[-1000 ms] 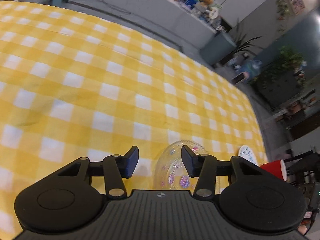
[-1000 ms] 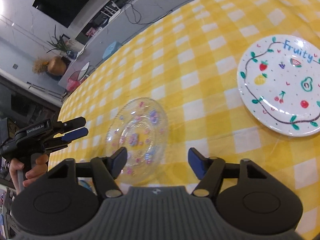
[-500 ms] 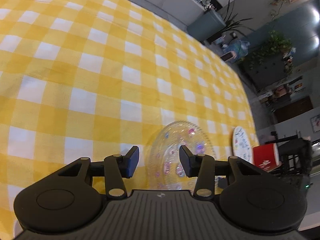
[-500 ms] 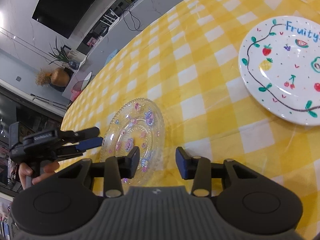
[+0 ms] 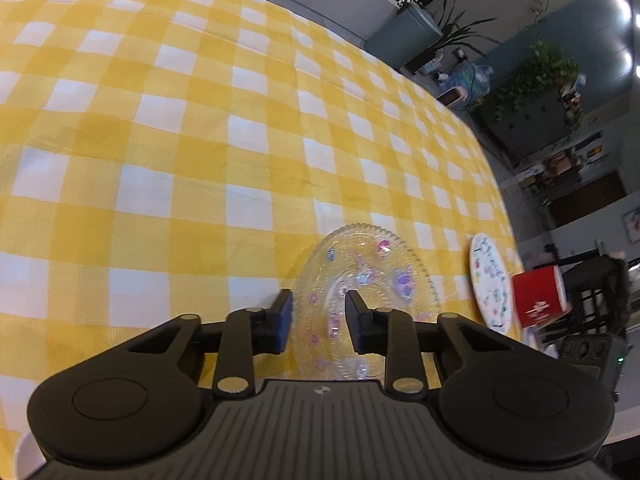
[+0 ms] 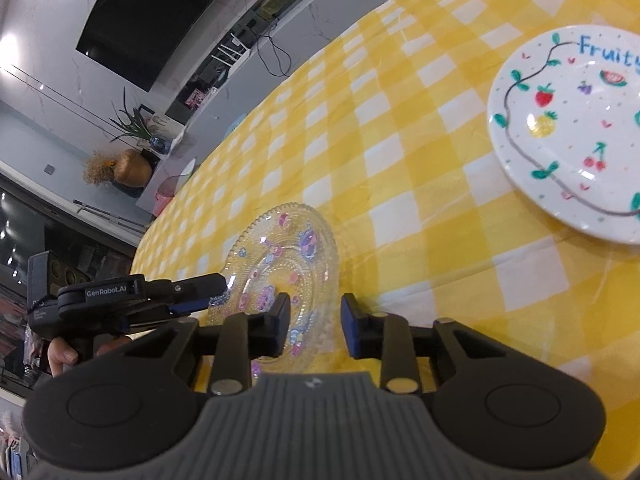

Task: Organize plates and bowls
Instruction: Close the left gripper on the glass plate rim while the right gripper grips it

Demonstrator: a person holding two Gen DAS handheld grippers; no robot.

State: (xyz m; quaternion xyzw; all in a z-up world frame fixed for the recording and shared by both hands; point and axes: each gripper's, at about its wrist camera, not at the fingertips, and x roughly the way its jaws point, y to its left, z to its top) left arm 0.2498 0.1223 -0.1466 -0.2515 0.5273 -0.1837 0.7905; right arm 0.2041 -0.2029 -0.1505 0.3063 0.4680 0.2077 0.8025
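Glass plate point(image 6: 286, 264): round, clear, beaded rim, pastel motifs; on tabletop point(image 5: 200, 140), yellow-white check cloth.
Left gripper point(image 5: 318, 320): jaws just closing, straddling rim; contact unclear.
Right gripper point(image 6: 314, 326): likewise, opposite rim.
White plate point(image 6: 568, 136): glossy, fruit-painted, well apart.

The glass plate point(image 5: 366, 280) is viewed close up by both wrist cameras, each mounted behind its own fingers and angled steeply down at the yellow checked tablecloth point(image 5: 180, 140). From the left wrist, the plate is seen with the white fruit plate point(image 5: 490, 280) beyond it to the right. From the right wrist, the glass plate point(image 6: 288, 256) is approached from the opposite rim, with the left gripper point(image 6: 218, 292) visible at its far edge, and both plates are shared by the two views.
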